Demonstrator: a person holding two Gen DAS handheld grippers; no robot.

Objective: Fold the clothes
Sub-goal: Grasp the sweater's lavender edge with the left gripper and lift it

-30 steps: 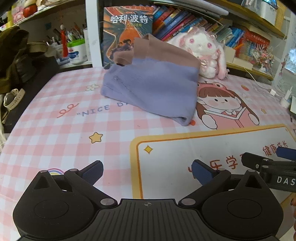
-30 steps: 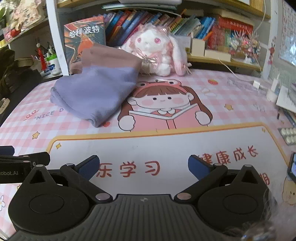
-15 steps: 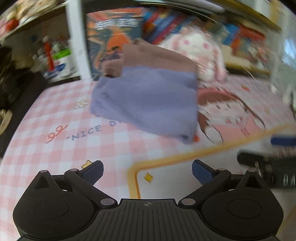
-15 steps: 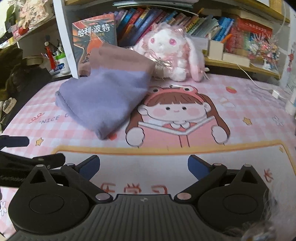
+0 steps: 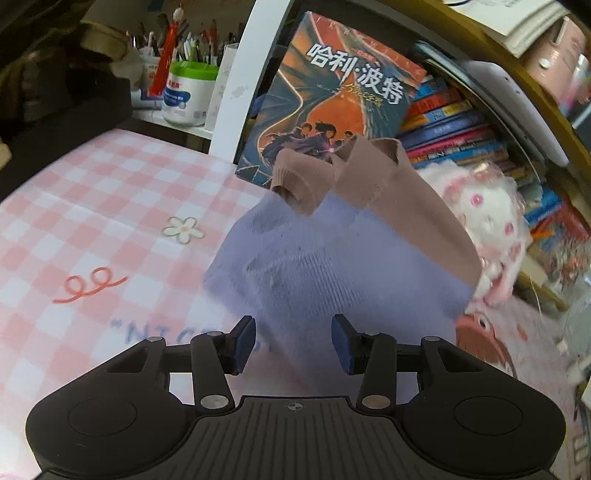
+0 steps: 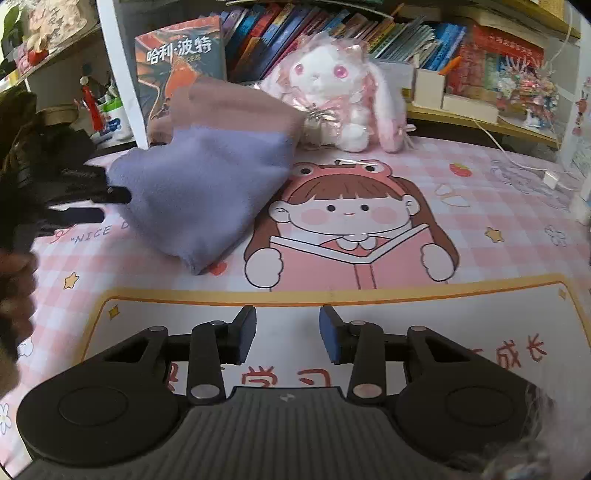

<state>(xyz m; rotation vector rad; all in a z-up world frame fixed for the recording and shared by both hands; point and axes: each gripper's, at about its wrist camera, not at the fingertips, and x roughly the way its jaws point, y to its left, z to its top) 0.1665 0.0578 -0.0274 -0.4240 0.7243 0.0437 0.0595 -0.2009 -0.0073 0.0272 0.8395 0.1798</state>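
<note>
1. Blue-padded fingers [image 5: 243, 345] of the left gripper [image 5: 293, 343] stand parted with a gap between them and hold nothing; they sit low at the near left edge of the folded garment [image 5: 325, 266], which fills the space just beyond the pads.
2. Fingers [image 6: 245, 334] of the right gripper [image 6: 287, 334] are likewise apart and empty, hovering over the white, yellow-bordered panel of the desk mat [image 6: 480, 229], well apart from the garment.
3. In the right wrist view the left gripper's dark tips [image 6: 110, 195] reach the garment's left edge; whether they touch the cloth cannot be told.
4. That garment, lilac with a brown band along its far side [image 6: 199, 192], lies folded on the pink checked part of the mat, left of the printed cartoon girl [image 6: 347, 221].
5. Its brown cuffs [image 5: 306, 181] lie bunched at the far edge.
6. Just behind it a book with an orange and dark blue cover [image 5: 332, 107] stands upright against the shelf.
7. Right of the book sits a white and pink plush rabbit [image 6: 332, 99], touching the garment's far right corner.
8. Far left, a white tub with a green rim [image 5: 186, 96] holds pens and pencils standing upright.
9. Rows of books [image 6: 369, 33] fill the far shelf.
</note>
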